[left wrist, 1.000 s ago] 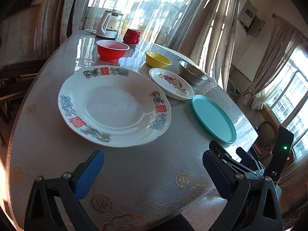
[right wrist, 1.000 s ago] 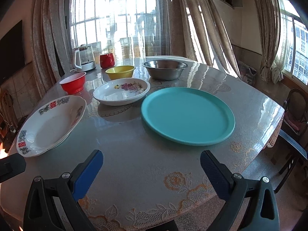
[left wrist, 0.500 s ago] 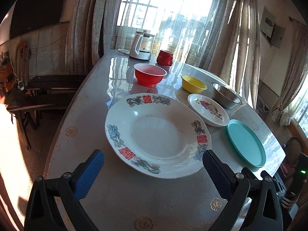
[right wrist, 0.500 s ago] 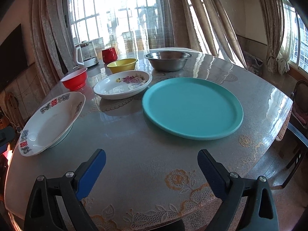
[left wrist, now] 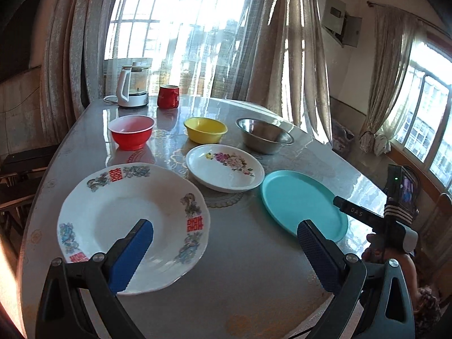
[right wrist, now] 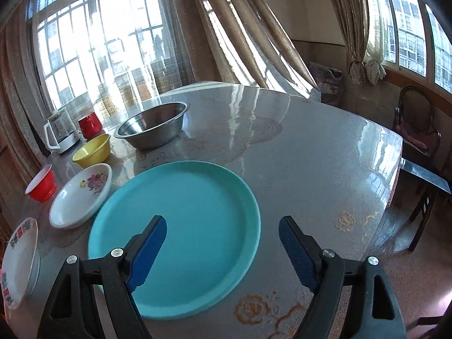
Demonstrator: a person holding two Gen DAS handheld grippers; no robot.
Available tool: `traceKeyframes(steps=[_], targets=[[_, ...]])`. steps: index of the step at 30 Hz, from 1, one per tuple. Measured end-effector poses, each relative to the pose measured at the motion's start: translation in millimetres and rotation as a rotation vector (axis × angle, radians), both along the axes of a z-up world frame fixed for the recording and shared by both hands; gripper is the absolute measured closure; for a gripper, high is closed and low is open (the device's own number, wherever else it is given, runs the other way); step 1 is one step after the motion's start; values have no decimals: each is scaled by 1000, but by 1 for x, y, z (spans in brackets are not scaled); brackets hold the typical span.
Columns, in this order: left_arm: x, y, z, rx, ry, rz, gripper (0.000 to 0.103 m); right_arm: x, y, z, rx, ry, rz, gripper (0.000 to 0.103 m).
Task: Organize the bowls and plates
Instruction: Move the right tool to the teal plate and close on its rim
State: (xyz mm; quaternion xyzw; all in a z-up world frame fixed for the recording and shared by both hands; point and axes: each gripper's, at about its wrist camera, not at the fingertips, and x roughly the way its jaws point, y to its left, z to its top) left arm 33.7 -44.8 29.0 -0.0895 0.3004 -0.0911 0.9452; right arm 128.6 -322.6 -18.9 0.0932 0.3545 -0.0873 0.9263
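Observation:
A large white plate with red characters (left wrist: 127, 220) lies at the table's near left, also in the right wrist view (right wrist: 18, 260). A small floral plate (left wrist: 226, 171) (right wrist: 82, 195) lies beside a teal plate (left wrist: 299, 206) (right wrist: 180, 234). Behind stand a red bowl (left wrist: 131, 135) (right wrist: 41, 188), a yellow bowl (left wrist: 205, 130) (right wrist: 91, 151) and a steel bowl (left wrist: 264, 135) (right wrist: 154, 128). My left gripper (left wrist: 224, 254) is open and empty, its left finger over the large plate. My right gripper (right wrist: 221, 250) is open and empty over the teal plate's near edge.
A kettle (left wrist: 131, 87) and a red mug (left wrist: 168, 96) stand at the far end of the round table (right wrist: 310, 175). Curtains and windows lie behind. A wooden chair (right wrist: 418, 124) stands right of the table. The right handle with a phone (left wrist: 395, 214) shows in the left wrist view.
My left gripper has swung right and forward, so the large plate now sits under its left finger. My right gripper has moved forward over the teal plate. Both stay open.

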Motion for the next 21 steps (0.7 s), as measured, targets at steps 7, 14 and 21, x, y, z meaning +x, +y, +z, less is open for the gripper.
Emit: traceKeyframes(steps=[7,14,21], targets=[[28,-58,-2,2,0,-91,1,27,-23,-20,3,60,45,51],[56,-93,-27,10,59,-127,17,26,-25,-24,-25,48,92,75],[79,-105,-50,54,115,-115,37,21,-25,-27,-35,17,118,76]])
